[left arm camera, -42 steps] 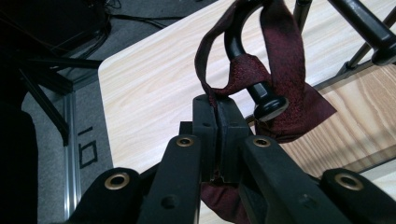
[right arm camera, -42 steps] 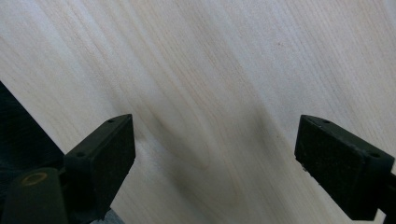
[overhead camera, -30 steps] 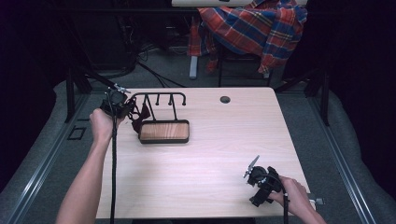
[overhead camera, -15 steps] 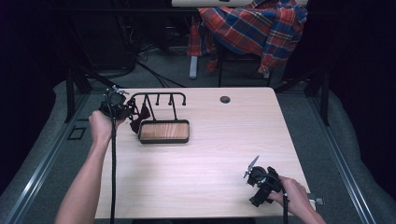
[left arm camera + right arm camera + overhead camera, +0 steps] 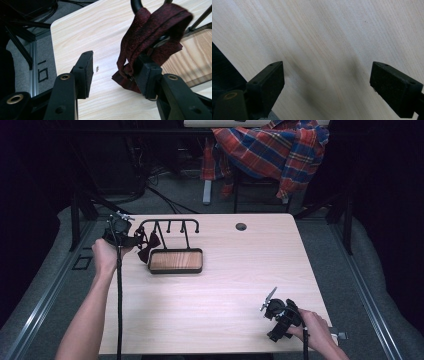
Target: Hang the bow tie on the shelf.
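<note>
One dark red bow tie (image 5: 150, 37), two tongs.

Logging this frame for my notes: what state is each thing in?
Left tongs: open, at the strap.
Right tongs: open, empty, over bare table.
Dark red strap: looped over the rack's end.
Rack: upright.
Wooden tray: empty.

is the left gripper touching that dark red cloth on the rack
Touching. In the left gripper view, the cloth lies against one pad of the open left gripper.
</note>
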`<act>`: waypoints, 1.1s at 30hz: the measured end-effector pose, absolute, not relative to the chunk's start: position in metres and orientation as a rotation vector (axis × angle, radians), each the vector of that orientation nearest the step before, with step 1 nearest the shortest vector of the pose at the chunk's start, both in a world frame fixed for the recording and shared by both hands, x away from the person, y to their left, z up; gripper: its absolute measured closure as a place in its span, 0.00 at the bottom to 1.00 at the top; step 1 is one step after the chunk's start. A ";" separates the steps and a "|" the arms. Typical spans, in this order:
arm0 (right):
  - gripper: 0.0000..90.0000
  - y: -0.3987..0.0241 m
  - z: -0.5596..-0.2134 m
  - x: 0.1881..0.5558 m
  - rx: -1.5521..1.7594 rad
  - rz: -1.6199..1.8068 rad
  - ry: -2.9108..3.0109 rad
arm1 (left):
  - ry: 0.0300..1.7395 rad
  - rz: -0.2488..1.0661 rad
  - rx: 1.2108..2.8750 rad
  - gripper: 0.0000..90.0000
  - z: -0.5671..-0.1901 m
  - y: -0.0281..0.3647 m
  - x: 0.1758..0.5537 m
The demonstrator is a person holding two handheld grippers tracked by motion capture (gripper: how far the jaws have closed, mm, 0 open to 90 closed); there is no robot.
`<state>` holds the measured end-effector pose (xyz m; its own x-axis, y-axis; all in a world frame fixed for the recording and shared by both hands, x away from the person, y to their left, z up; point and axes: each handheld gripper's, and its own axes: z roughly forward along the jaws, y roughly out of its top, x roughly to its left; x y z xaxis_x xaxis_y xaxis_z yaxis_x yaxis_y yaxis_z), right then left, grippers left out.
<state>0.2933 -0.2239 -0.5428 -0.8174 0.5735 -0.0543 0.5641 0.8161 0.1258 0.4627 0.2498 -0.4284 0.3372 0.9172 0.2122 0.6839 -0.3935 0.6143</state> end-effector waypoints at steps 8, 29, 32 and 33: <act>0.13 -0.224 -0.543 0.294 0.901 0.141 2.905 | 1.389 0.743 2.196 0.51 -0.421 0.249 0.456; 0.13 -0.230 -0.540 0.291 0.936 0.173 2.886 | 1.368 0.688 2.158 0.20 -0.422 0.262 0.431; 0.13 -0.231 -0.539 0.290 0.928 0.177 2.880 | 1.362 0.691 2.158 0.18 -0.423 0.263 0.423; 0.13 -0.231 -0.539 0.290 0.929 0.176 2.881 | 1.355 0.691 2.158 0.18 -0.422 0.264 0.420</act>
